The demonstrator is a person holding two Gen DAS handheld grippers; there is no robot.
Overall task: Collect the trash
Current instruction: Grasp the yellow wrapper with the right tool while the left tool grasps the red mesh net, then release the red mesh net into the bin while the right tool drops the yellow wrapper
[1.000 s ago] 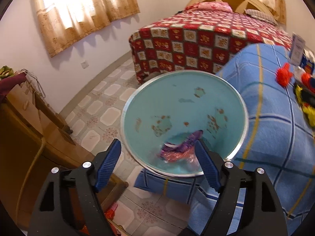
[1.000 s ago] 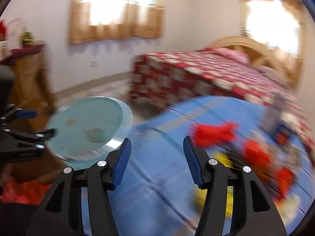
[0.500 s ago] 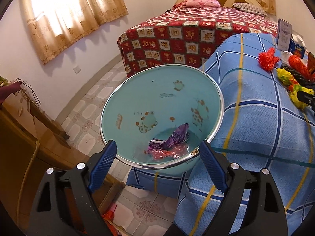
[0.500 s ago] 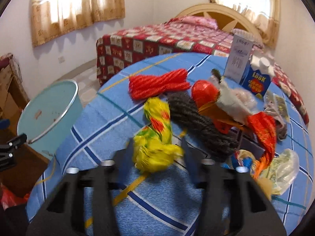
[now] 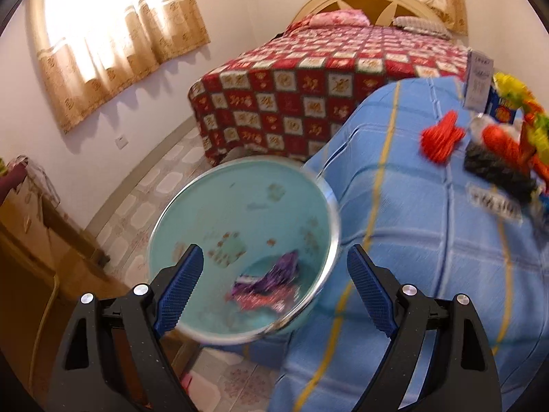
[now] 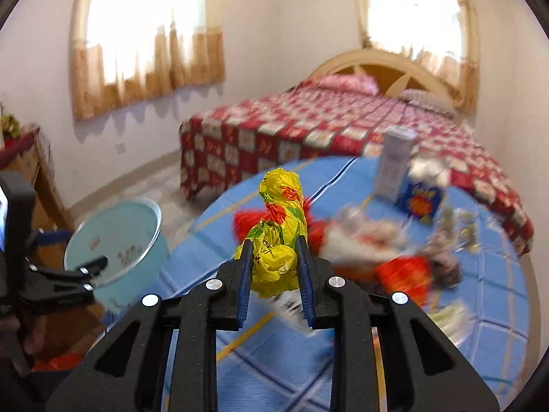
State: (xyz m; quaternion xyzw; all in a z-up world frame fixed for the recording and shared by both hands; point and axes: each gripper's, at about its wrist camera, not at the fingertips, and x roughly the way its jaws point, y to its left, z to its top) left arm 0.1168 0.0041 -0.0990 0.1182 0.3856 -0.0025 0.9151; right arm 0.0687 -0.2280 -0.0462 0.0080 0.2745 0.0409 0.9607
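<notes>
my right gripper [image 6: 272, 257] is closing on the crumpled yellow plastic wrapper [image 6: 278, 230]; my left gripper [image 5: 274, 285] gapes empty. next, i judge, carry it to the pale blue round bin [image 6: 116, 240].

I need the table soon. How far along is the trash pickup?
Early. Done: one purple wrapper lies in the bin. In hand: the right gripper is closing on a yellow bag. Left: red bags and other litter on the table.
</notes>
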